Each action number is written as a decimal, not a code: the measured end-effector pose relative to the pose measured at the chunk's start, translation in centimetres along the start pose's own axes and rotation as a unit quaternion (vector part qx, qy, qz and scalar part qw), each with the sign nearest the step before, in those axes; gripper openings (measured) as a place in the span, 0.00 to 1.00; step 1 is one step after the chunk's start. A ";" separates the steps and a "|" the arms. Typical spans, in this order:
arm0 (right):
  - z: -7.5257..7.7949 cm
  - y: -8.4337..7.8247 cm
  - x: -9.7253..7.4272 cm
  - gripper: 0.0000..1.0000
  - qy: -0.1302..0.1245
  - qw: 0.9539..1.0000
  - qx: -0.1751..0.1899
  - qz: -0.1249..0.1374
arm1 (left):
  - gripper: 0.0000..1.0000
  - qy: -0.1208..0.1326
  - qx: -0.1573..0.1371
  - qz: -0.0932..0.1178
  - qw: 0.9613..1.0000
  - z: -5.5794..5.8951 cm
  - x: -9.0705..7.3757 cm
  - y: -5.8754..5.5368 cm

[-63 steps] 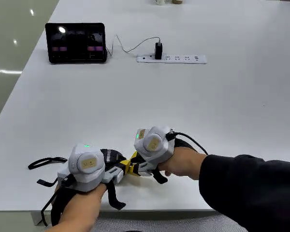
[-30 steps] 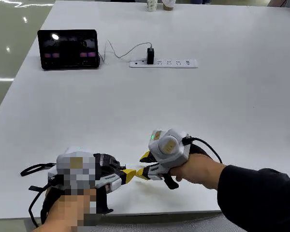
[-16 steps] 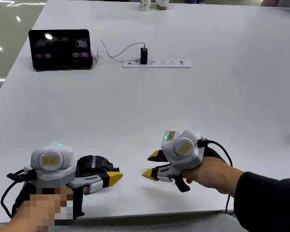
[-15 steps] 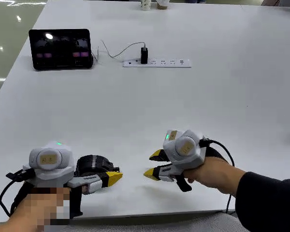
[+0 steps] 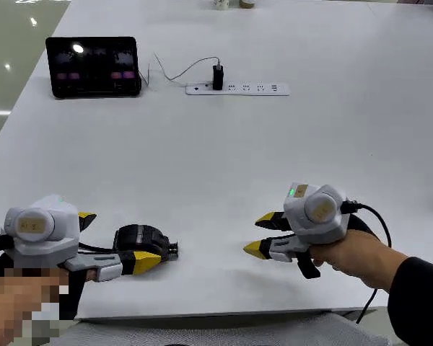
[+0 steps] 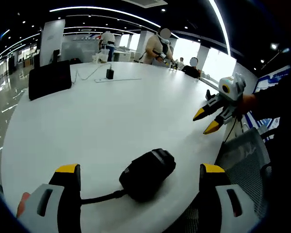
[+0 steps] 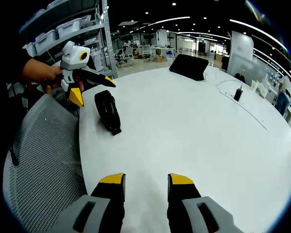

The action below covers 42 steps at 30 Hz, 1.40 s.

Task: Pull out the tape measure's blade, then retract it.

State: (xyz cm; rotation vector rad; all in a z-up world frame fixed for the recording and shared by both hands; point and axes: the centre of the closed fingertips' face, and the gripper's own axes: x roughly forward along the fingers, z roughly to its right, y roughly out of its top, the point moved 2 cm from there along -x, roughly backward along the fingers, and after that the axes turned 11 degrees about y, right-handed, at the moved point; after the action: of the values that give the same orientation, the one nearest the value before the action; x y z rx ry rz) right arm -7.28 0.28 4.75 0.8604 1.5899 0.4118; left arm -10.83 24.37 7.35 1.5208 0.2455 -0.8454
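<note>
Now tape measure [image 5: 146, 242] lies on table [image 5: 238, 158] between left gripper's [image 5: 117, 238] open fingers [image 5: 146, 262], long axis toward right gripper [image 5: 260, 233], well apart, also open.

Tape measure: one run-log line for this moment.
black tape measure: on white table, blade in | left claw: open, facing it | right claw: open, empty

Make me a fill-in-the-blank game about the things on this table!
1. The tape measure is coloured ____.
2. The left hand-held gripper has its jaws ____, one on each side of the tape measure.
3. The right hand-held gripper holds ____.

Missing words: black; open; nothing.
</note>
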 end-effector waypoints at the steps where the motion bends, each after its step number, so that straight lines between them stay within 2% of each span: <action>1: 0.1 -0.3 -0.4 0.33 -0.003 1.000 -0.001 -0.002 | 0.99 0.001 0.009 0.000 1.000 -0.3 -0.2 0.0; 4: 0.3 -1.2 -1.3 0.36 -0.010 1.000 -0.004 -0.011 | 0.99 -0.001 0.037 -0.013 0.999 -0.6 -0.6 -0.4; 9: 0.3 -2.6 -2.6 0.41 -0.015 1.000 0.006 -0.015 | 0.99 -0.012 0.059 -0.029 0.998 -0.7 -1.1 -1.3; 18: 0.7 -4.0 -4.7 0.49 -0.029 0.999 0.016 -0.006 | 0.99 -0.020 0.048 -0.035 0.998 -1.2 -1.7 -1.9; 21: 0.6 -4.5 -5.4 0.54 -0.025 0.999 0.023 -0.004 | 0.99 -0.018 0.049 -0.037 0.998 -1.6 -1.9 -2.1; 25: 0.9 -5.6 -6.3 0.59 -0.032 0.999 0.029 -0.005 | 0.99 -0.017 0.047 -0.039 0.998 -2.1 -2.2 -2.2; 29: 1.2 -7.1 -7.1 0.64 -0.042 0.998 0.054 0.001 | 0.99 -0.019 0.044 -0.035 0.998 -2.4 -2.4 -2.3; 36: 1.7 -8.8 -8.2 0.71 -0.060 0.996 0.064 0.004 | 0.99 -0.019 0.050 -0.045 0.998 -2.6 -2.4 -2.7; 38: 1.6 -8.9 -8.5 0.74 -0.066 0.996 0.063 0.000 | 0.99 -0.021 0.051 -0.048 0.997 -2.6 -2.4 -2.9; 42: 1.4 -8.8 -9.1 0.80 -0.061 0.996 0.058 0.010 | 0.99 -0.022 0.054 -0.050 0.997 -2.6 -2.5 -3.1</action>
State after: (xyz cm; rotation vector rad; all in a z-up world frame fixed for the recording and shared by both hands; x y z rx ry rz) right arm -8.51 -12.41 4.62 0.9718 1.5040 0.2781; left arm -13.57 28.16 6.34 1.5979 0.2485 -0.9847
